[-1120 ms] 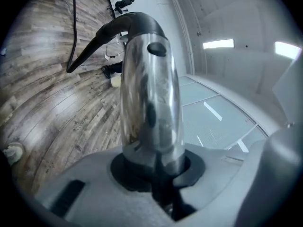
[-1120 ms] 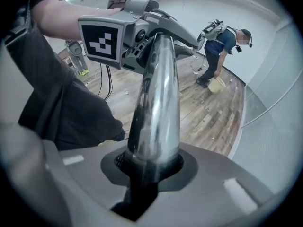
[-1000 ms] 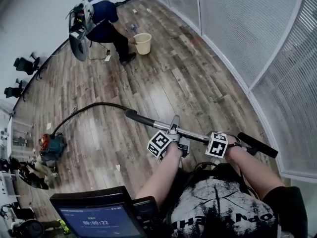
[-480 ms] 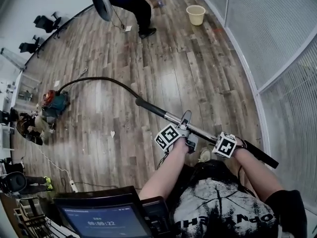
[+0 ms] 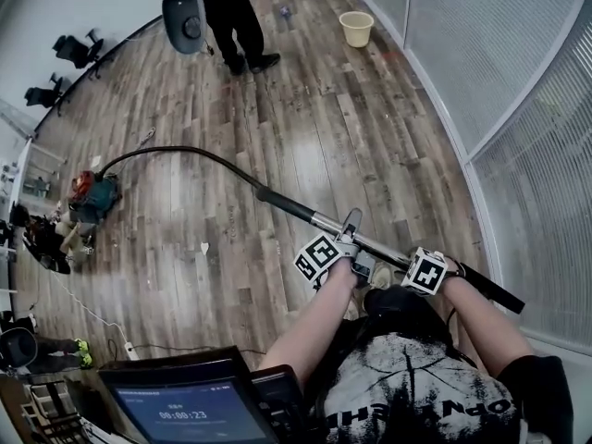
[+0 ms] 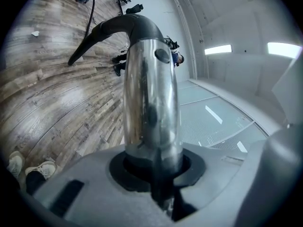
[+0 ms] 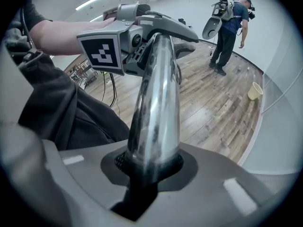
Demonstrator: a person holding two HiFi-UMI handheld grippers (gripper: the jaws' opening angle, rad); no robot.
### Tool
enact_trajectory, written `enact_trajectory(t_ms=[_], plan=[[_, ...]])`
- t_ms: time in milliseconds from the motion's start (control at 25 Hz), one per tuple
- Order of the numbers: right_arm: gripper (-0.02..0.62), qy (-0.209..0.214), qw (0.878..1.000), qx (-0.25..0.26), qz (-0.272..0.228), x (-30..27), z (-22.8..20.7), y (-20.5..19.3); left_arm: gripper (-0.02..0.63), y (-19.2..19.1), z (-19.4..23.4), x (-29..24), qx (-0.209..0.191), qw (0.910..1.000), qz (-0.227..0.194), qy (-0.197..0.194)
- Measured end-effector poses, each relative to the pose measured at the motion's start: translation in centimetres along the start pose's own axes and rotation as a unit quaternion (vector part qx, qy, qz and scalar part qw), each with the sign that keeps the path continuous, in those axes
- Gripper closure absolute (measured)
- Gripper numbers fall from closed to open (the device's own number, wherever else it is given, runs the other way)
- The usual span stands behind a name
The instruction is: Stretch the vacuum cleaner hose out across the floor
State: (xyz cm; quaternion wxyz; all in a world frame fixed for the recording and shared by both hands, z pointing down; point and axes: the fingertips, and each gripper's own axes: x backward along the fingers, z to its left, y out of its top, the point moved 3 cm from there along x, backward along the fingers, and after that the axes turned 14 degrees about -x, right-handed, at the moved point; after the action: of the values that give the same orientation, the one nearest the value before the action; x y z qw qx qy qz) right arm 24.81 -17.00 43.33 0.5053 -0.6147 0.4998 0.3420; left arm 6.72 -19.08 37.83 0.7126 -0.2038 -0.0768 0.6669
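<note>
Both grippers are clamped on the metal tube (image 5: 324, 222). The left gripper (image 5: 352, 240) sits just right of centre frame and the right gripper (image 5: 442, 268) further along to the lower right, each with its jaws closed round the shiny shaft. The hose (image 5: 185, 151) runs from the tube's black end up and left in a shallow arc to the vacuum (image 5: 92, 197) at the left edge, so it lies mostly drawn out but not quite straight. The main risk is pulling past that last slack, when the vacuum would likely be dragged or tipped over. A cable (image 5: 92, 317) lies on the floor in the lower left and could catch if the vacuum slides that way. The tube is smooth metal and may slip through the jaws under a hard tug. A person (image 5: 227, 7) stands at the top, well clear of the hose. Only the head view shows the full run from vacuum to grippers. The left gripper view adds the jaw contact, the bent black grip and the holder's shoes (image 6: 19, 169) at lower left. The right gripper view shows its own clamp and the left gripper ahead on the tube, with a bucket (image 7: 255, 91) at right, but no hose or vacuum.
</note>
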Motion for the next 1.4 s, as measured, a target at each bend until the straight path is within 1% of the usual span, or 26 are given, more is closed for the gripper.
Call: enact_trajectory(t_ms=[120,280,440,560,680,800,840,960,1040,1240,1400], plan=[[0.508,-0.004,1.0,-0.01,0.005,-0.5,2.9,-1.0,0.543,-0.8,0.4,2.5,0.002,0.9999,0.008,-0.006],[0.506,-0.012,1.0,-0.009,0.014,-0.6,5.1,-2.7,0.542,-2.7,0.4,4.9,0.013,0.9998,0.013,-0.006],[0.506,0.011,1.0,-0.009,0.014,0.3,6.9,-4.8,0.543,-5.1,-0.4,6.1,0.018,0.9997,0.019,0.0],[0.506,0.01,1.0,-0.003,0.017,0.8,6.3,-6.6,0.543,-6.5,-1.2,6.0,0.017,0.9997,0.017,0.007],[0.506,0.01,1.0,0.01,0.014,1.5,5.4,-8.6,0.543,-8.3,-2.1,5.7,0.013,0.9998,0.006,0.016],[0.506,0.046,0.999,0.015,-0.002,2.2,6.0,-11.1,0.543,-11.1,-3.4,5.8,0.009,0.9996,-0.011,0.025],[0.506,0.049,0.999,0.02,-0.003,2.6,6.0,-12.5,0.543,-12.4,-4.0,6.0,0.008,0.9994,-0.017,0.027],[0.506,0.017,0.999,0.049,0.009,3.8,4.4,-16.2,0.543,-15.7,-5.1,6.3,0.009,0.9988,-0.033,0.036],[0.506,0.009,0.998,0.06,0.011,4.3,3.9,-17.0,0.545,-16.5,-5.4,6.2,0.012,0.9984,-0.037,0.042],[0.506,0.013,0.998,0.062,0.006,4.4,3.7,-19.5,0.545,-18.8,-6.2,6.2,0.005,0.9981,-0.037,0.05],[0.506,0.016,0.998,0.057,0.007,4.3,3.8,-18.5,0.545,-17.7,-6.1,6.2,0.008,0.9978,-0.03,0.058]])
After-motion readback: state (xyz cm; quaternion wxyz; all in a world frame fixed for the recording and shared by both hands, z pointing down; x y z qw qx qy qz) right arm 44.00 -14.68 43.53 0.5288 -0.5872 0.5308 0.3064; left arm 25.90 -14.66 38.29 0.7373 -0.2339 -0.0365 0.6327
